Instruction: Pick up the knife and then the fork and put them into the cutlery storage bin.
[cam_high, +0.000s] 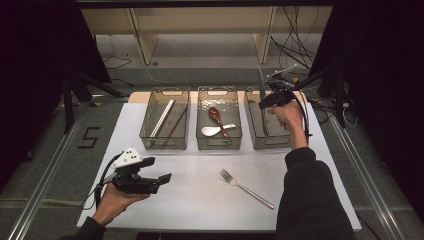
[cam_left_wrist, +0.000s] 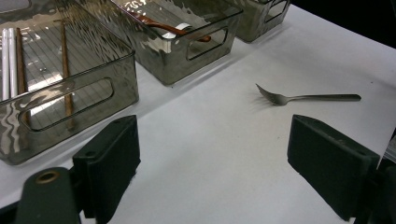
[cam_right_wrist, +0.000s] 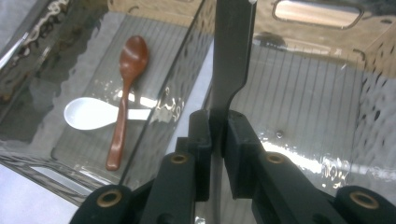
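Over right bin (cam_high: 280, 142), right gripper (cam_right_wrist: 218, 126) pinches knife (cam_right_wrist: 231, 51) tight, blade pointing up. Step: sorting knife into right bin. Next: lower, let go gently. Left gripper (cam_left_wrist: 212, 163) wide open, empty (fork (cam_left_wrist: 306, 98) waits near right bin).

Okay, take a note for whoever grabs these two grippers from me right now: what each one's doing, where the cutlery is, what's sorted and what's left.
Right gripper: shut on a table knife, held over the right-hand bin, not yet released.
Left gripper: open, holding nothing, low over the table near its front left.
Done: chopsticks lie in the left bin; wooden spoon and white spoon lie crossed in the middle bin.
Left: set the knife down in the right-hand bin, then probably bin the fork lying loose on the table.
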